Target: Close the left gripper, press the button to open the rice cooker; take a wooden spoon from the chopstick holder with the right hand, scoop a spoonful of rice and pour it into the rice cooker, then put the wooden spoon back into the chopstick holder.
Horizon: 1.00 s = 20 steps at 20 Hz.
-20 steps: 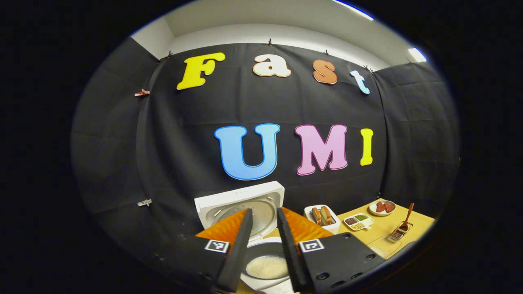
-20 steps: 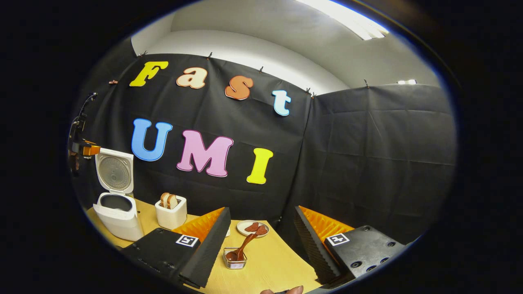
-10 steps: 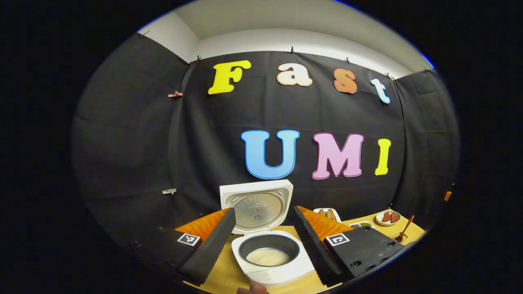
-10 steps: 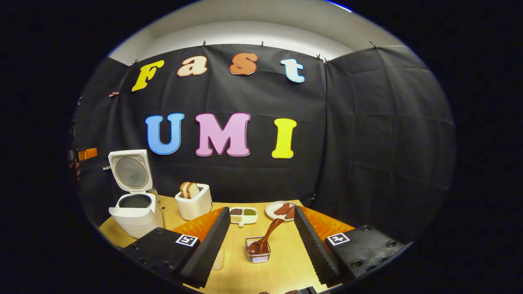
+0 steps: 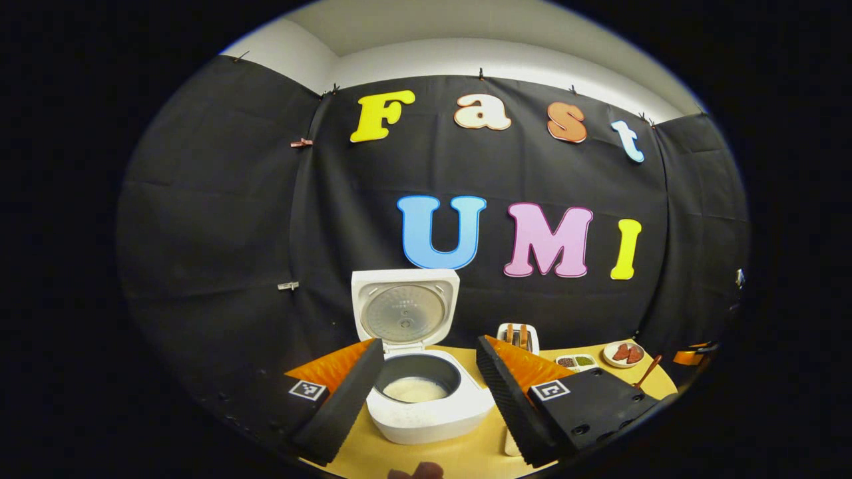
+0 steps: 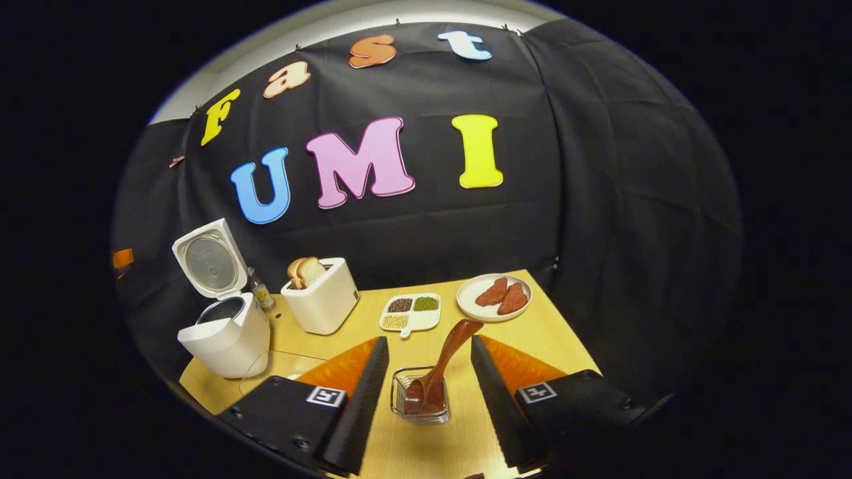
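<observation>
**Operator:** Booth status: black cloth walls on three sides, pale ceiling above, and a light wooden table (image 6: 526, 332) carrying every item. What has changed in the last second?

**Technician:** Largest item first. The rice cooker (image 5: 426, 406) stands at the left end of the table with its lid (image 5: 405, 309) upright and a layer of rice (image 5: 414, 390) in the pot. The left gripper (image 5: 429, 392) was close over the pot with its jaws nearly together; it has since backed off, and the jaws are now spread wide and hold nothing. Judgement: the button step is complete.

**Operator:** And the right side?

**Technician:** The right gripper (image 6: 426, 392) has tilted down and moved in on the chopstick holder (image 6: 421, 399), a small wire basket near the front edge. The jaws are spread, one on each side of the basket, not touching it. The wooden spoon (image 6: 442, 366) rests bowl-down inside, handle leaning up and to the right. Judgement: taking the spoon is the step in hand.

**Operator:** Remaining items?

**Technician:** Toaster (image 6: 324, 299) with bread, just right of the cooker; plate of red slices (image 6: 494, 296) at the far right; divided dish of grains (image 6: 409, 311) between them.
</observation>
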Motion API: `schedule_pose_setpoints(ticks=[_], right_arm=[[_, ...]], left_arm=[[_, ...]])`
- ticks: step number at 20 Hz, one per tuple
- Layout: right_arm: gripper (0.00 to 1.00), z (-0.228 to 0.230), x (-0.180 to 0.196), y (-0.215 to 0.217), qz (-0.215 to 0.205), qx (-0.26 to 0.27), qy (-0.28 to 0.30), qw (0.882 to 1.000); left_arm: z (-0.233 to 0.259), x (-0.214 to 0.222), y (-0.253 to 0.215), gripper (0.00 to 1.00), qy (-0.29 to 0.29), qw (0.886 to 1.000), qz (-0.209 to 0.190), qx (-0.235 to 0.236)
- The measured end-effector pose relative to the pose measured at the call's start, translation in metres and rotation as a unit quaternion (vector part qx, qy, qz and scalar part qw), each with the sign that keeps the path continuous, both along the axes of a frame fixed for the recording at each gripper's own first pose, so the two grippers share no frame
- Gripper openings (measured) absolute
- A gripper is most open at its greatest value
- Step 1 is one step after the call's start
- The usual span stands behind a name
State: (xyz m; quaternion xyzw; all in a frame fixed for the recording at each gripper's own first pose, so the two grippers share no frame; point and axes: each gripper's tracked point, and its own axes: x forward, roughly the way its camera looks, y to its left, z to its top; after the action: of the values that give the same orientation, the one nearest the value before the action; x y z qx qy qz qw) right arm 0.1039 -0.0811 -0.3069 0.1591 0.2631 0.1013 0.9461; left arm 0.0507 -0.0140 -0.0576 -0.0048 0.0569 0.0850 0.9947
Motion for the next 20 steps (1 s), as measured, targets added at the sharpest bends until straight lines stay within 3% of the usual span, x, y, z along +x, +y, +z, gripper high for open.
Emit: schedule_pose_setpoints(ticks=[2, 7, 11, 12, 15, 16, 18, 19, 20], right_arm=[[0.71, -0.029, 0.009, 0.006, 0.01, 0.019, 0.027, 0.999], [0.71, -0.097, 0.028, 0.028, 0.035, 0.055, 0.085, 0.994], [0.72, -0.122, 0.046, 0.044, 0.044, 0.078, 0.104, 0.991], [0.64, -0.124, 0.047, 0.046, 0.043, 0.081, 0.11, 0.99], [0.18, -0.127, 0.047, 0.048, 0.046, 0.081, 0.105, 0.99], [0.24, -0.125, 0.042, 0.049, 0.049, 0.081, 0.101, 0.99], [0.24, -0.121, 0.031, 0.055, 0.056, 0.088, 0.097, 0.99], [0.15, -0.123, 0.024, 0.056, 0.056, 0.09, 0.1, 0.989], [0.24, -0.121, 0.02, 0.058, 0.054, 0.098, 0.1, 0.989]], left_arm=[[0.001, 0.0, -0.011, 0.96, 0.001, 1.0, 0.008, 0.011], [-0.003, -0.002, -0.03, 0.96, 0.019, 0.999, 0.038, 0.025], [-0.011, -0.007, -0.035, 0.96, 0.036, 0.997, 0.057, 0.034], [-0.011, -0.007, -0.035, 0.96, 0.039, 0.997, 0.06, 0.036], [-0.009, -0.01, -0.033, 0.95, 0.04, 0.996, 0.066, 0.039], [-0.011, -0.01, -0.032, 0.94, 0.041, 0.996, 0.068, 0.039], [-0.013, -0.012, -0.03, 0.93, 0.042, 0.996, 0.07, 0.036], [-0.014, -0.013, -0.028, 0.93, 0.044, 0.996, 0.071, 0.033], [-0.017, -0.013, -0.028, 0.93, 0.045, 0.996, 0.07, 0.031]])
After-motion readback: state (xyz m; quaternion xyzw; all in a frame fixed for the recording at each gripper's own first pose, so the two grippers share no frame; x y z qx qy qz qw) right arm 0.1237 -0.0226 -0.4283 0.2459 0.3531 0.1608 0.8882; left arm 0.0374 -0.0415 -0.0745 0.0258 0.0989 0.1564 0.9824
